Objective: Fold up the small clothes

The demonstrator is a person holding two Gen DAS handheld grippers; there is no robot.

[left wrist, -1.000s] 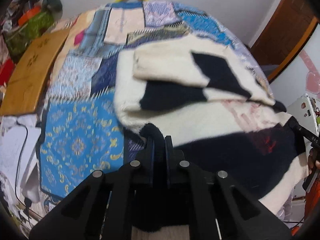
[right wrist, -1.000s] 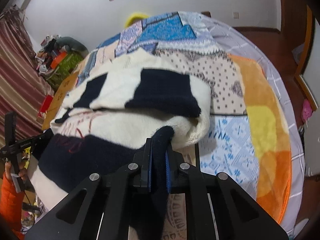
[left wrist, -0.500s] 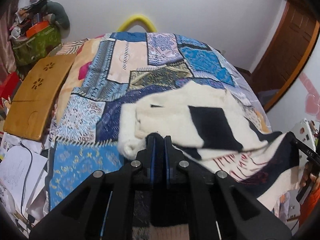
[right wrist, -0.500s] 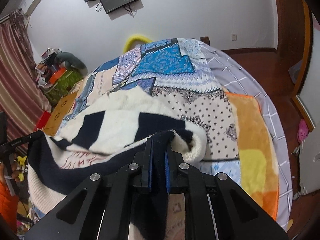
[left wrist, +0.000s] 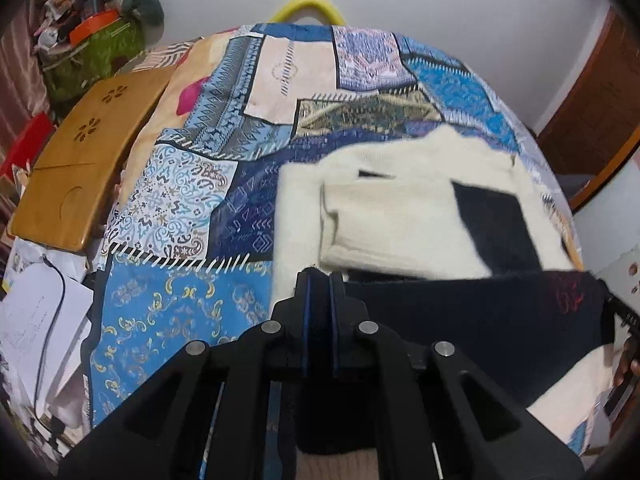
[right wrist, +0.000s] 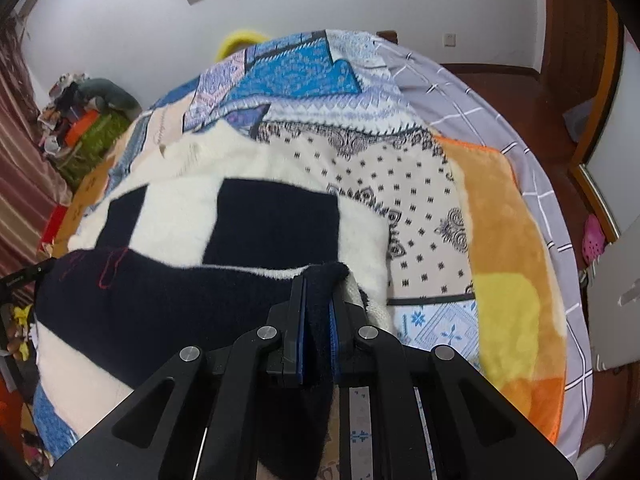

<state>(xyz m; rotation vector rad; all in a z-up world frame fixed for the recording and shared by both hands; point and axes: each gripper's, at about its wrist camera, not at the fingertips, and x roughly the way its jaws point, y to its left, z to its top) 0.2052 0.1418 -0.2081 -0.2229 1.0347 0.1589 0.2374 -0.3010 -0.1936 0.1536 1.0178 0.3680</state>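
A cream and navy knitted sweater [left wrist: 404, 216] lies on the patchwork bedspread [left wrist: 180, 196], its sleeves folded in over the body. My left gripper [left wrist: 320, 280] is shut on the navy hem at one corner. My right gripper [right wrist: 318, 280] is shut on the navy hem at the other corner. The hem band [left wrist: 472, 312] is stretched taut between them and lifted above the sweater's upper part [right wrist: 256, 216]. The other gripper's tip shows at the far edge of each view.
A wooden lap table [left wrist: 84, 152] lies off the bed's left side, with papers and a cable [left wrist: 44, 320] below it. An orange and yellow blanket [right wrist: 512, 280] covers the bed's right side. A green bag with clutter [left wrist: 96, 48] stands at the back left.
Both grippers have lifted the hem off the bed and carried it forward over the sweater's body, pulling it taut. Both stay shut on the hem.
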